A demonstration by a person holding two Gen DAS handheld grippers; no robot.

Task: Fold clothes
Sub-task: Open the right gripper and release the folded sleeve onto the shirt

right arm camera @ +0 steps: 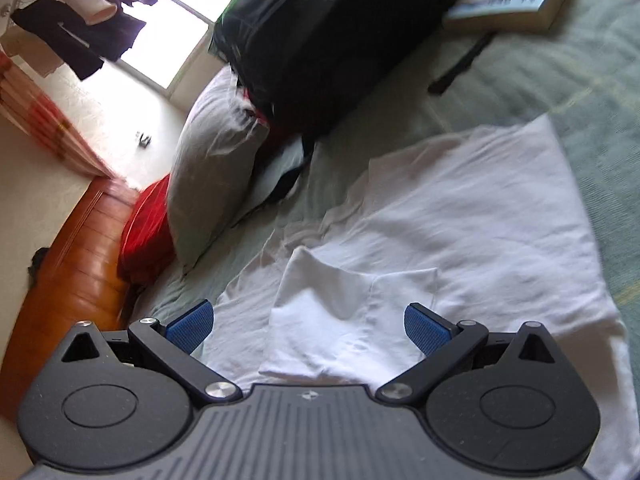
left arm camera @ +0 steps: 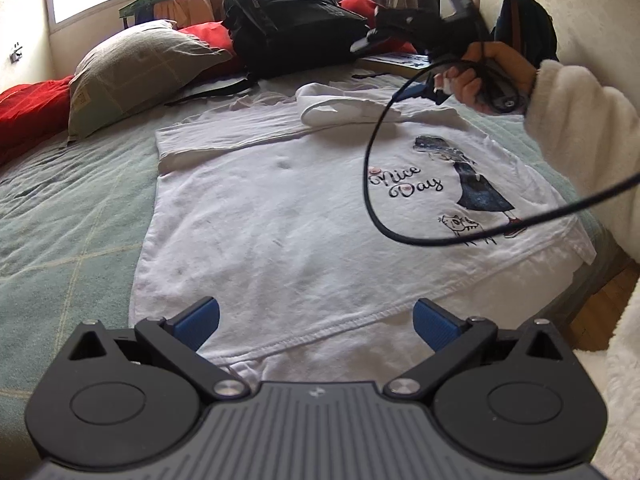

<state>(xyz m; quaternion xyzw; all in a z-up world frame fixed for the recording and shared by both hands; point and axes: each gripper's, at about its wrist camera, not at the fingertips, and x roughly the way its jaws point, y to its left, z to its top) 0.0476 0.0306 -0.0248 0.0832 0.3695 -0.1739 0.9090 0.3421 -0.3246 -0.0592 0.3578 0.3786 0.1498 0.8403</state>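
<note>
Left wrist view: white cotton T-shirt [left arm camera: 280,216] with "Nice Day" print lay flat on green quilted bed [left arm camera: 60,208], one sleeve folded inward. Left hand-held gripper [left arm camera: 316,320] spread wide over shirt hem, holding nothing. Right hand-held gripper [right arm camera: 308,322] likewise wide apart, empty, above folded sleeve. Black backpack [left arm camera: 288,20], grey pillow [left arm camera: 132,68] beyond shirt.

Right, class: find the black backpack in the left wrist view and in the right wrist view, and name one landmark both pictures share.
Left wrist view: black backpack sits top centre, at the far end of the bed behind the white T-shirt.
Right wrist view: black backpack fills the top centre, tilted, above the shirt.
Shared landmark: the grey pillow, left of the backpack in both.
</note>
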